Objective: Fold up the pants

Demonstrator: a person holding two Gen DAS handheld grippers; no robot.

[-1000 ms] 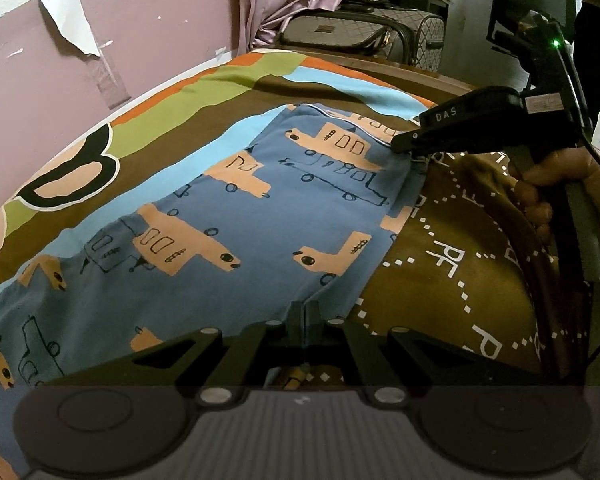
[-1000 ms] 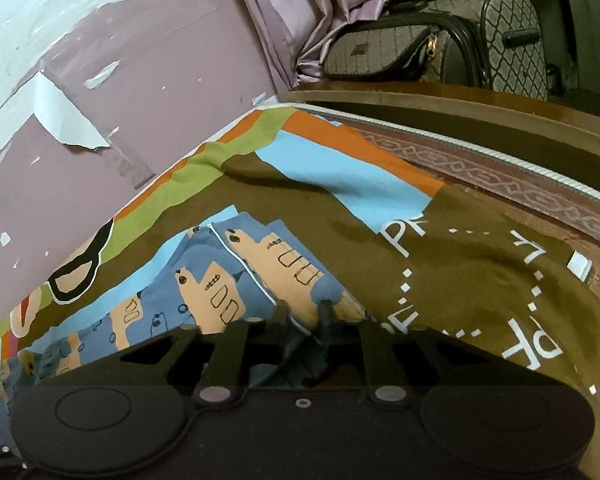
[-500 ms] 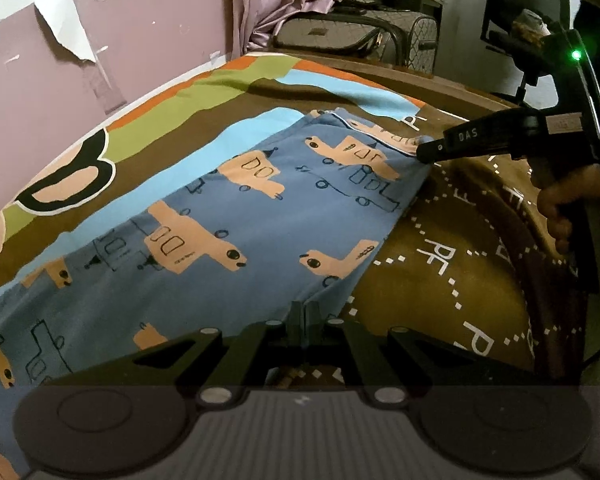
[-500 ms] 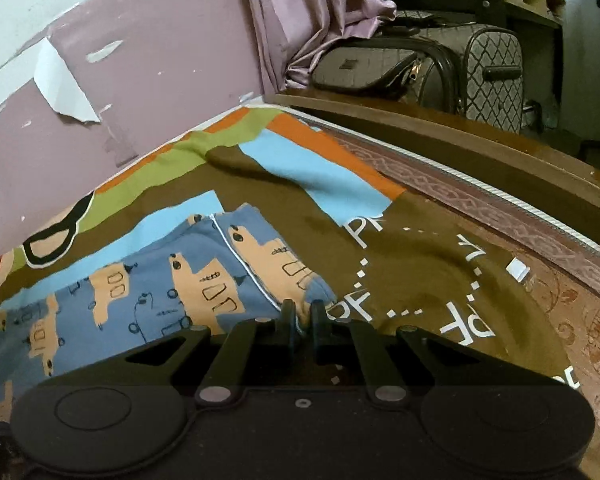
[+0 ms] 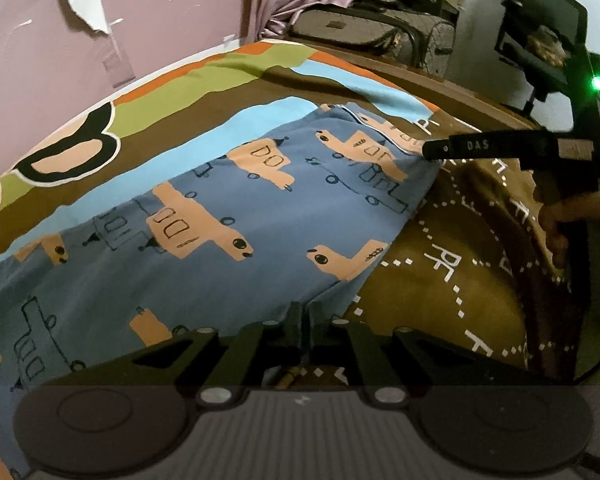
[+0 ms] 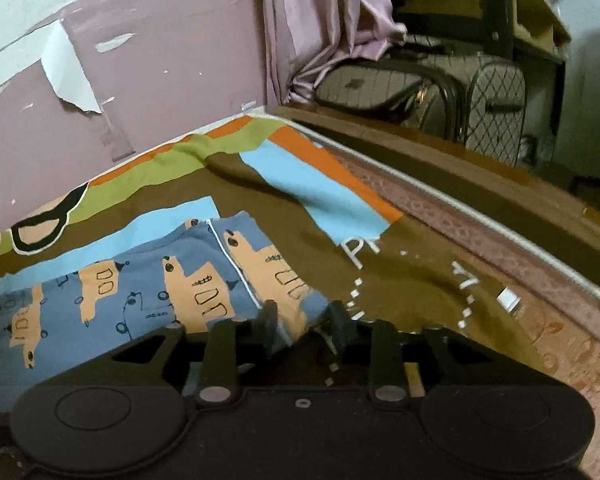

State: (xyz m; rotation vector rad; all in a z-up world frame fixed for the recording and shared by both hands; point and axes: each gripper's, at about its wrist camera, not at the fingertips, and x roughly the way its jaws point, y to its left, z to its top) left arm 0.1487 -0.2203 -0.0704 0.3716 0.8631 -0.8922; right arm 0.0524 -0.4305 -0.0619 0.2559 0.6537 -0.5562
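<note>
Blue pants with tan truck prints lie flat on a brown patterned bedspread. My left gripper is shut on the near hem edge of the pants. My right gripper has its jaws apart at the far corner of the pants, with the cloth edge lying between them. In the left wrist view the right gripper reaches in from the right, its tip at that corner.
The bedspread covers a bed against a peeling mauve wall. A wooden bed frame runs along the far side. Bags and a purple curtain stand beyond it.
My right gripper has opened and let go of the pants corner. The pants have been laid out flatter on the bed. My left gripper stays shut on the hem.
</note>
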